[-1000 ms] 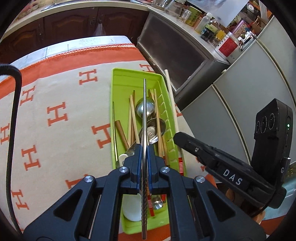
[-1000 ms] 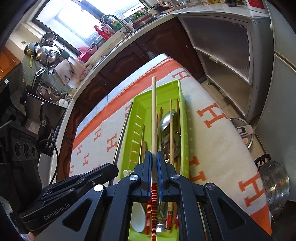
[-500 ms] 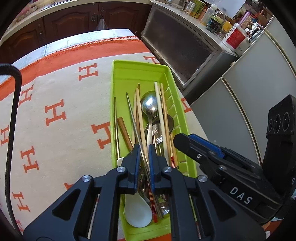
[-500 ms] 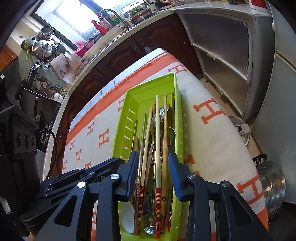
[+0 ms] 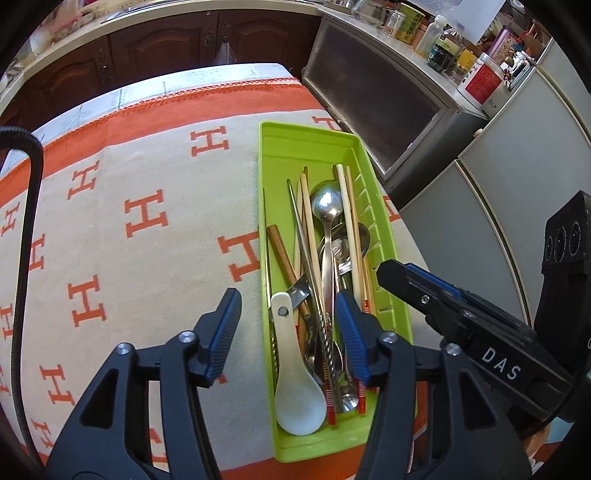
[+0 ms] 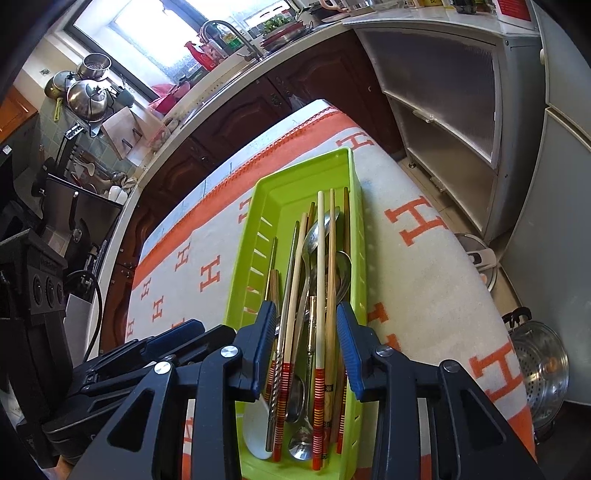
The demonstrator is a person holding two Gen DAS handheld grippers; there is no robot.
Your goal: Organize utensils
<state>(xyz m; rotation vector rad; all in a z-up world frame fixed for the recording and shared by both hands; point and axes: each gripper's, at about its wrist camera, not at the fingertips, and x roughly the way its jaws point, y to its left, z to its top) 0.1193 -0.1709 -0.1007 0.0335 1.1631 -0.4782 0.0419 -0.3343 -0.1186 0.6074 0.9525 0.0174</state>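
Both claws are being held released, nothing gripped: left gripper (image 5: 288,325) & right gripper (image 6: 306,343), above the near end of the green tray (image 5: 391,236). Utensils, incl. white spoon (image 5: 295,387) at 6 o'clock & chopsticks (image 6: 320,266), are lying inside. Risk: handles being snagged by a low finger, tray being dragged on the cloth (image 5: 147,221).

A cream cloth (image 5: 147,177) with orange H letters and an orange border covers the bench. Beyond it runs a pale counter over dark brown wooden cabinets (image 5: 177,44). A bright window (image 6: 166,29) lights a sink tap (image 6: 225,33), with steel pots (image 6: 85,92) stacked to one side. A grey cupboard with ribbed glass doors (image 6: 443,92) stands beside the bench; jars and bottles (image 5: 443,48) crowd its top. A steel steamer pot (image 6: 539,373) sits on the tiled floor.
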